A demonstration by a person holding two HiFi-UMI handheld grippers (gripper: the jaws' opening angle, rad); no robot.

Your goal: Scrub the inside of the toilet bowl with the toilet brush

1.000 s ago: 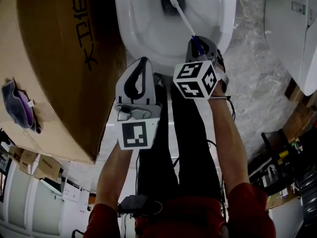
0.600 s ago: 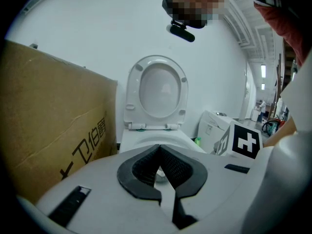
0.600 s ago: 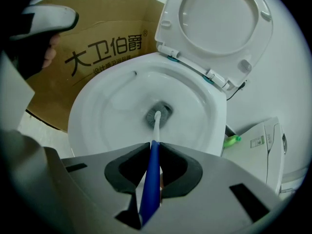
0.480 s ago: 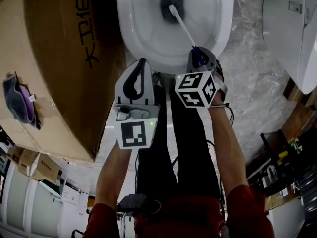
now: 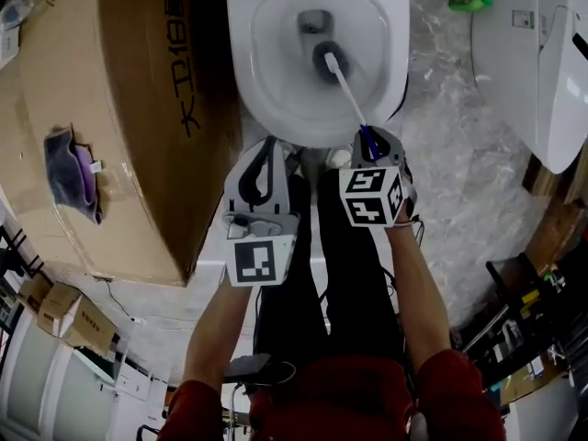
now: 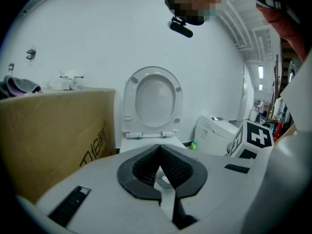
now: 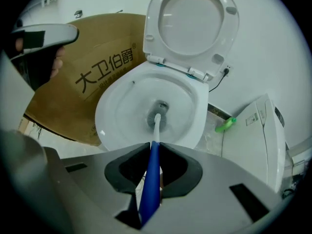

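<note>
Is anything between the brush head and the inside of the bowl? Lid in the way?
Nothing visible. The lid is raised, and the toilet brush, clamped in the right gripper, already has its head down in the toilet bowl by the drain.

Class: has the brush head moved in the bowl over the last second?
Yes. The brush head sat over the drain; it now lies clear of it, toward the front rim of the bowl, nearer the person.
</note>
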